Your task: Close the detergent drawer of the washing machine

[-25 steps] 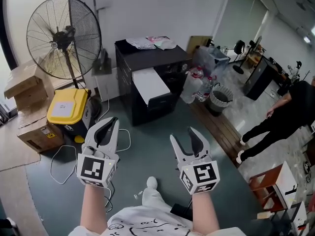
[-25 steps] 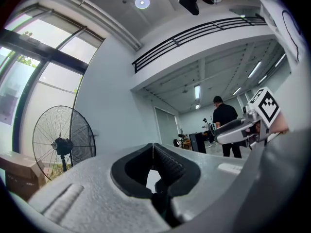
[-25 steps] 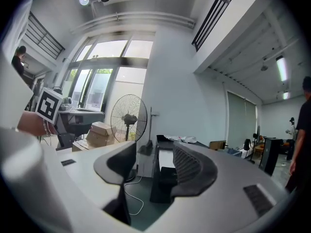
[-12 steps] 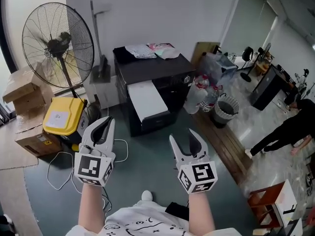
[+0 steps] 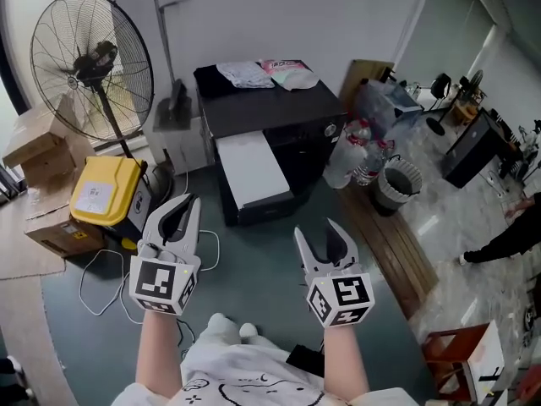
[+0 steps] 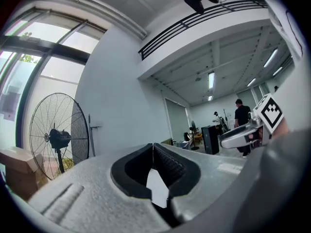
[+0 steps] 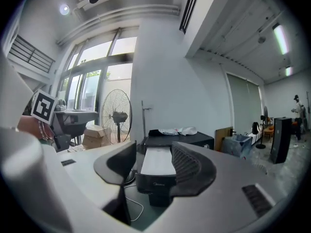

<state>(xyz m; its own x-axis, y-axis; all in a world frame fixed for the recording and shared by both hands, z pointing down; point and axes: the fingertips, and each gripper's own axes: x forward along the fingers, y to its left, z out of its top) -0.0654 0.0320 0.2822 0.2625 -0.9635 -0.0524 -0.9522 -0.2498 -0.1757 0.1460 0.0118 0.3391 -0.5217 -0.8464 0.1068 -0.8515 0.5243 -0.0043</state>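
The washer stands against the far wall, black, with its white-topped drawer jutting out of the front towards us, not yet closed. Crumpled cloths lie on the washer's lid.

Both grippers are held out level over the grey floor, well short of the washer and touching nothing. The left gripper has its tips pressed together with nothing between them. The right gripper is spread wide and empty; in the right gripper view the drawer shows far off in the gap between its jaws. Neither set of jaws has changed from a second ago.

What has changed is the framing: the washer now sits lower and nearer the middle of the head view, closer to the gripper tips than before. The fan and the yellow box have slid towards the left edge. The bin and the bottles beside the washer have come further in from the right. The person in black, in full view a second ago, is now only a sliver at the right edge.
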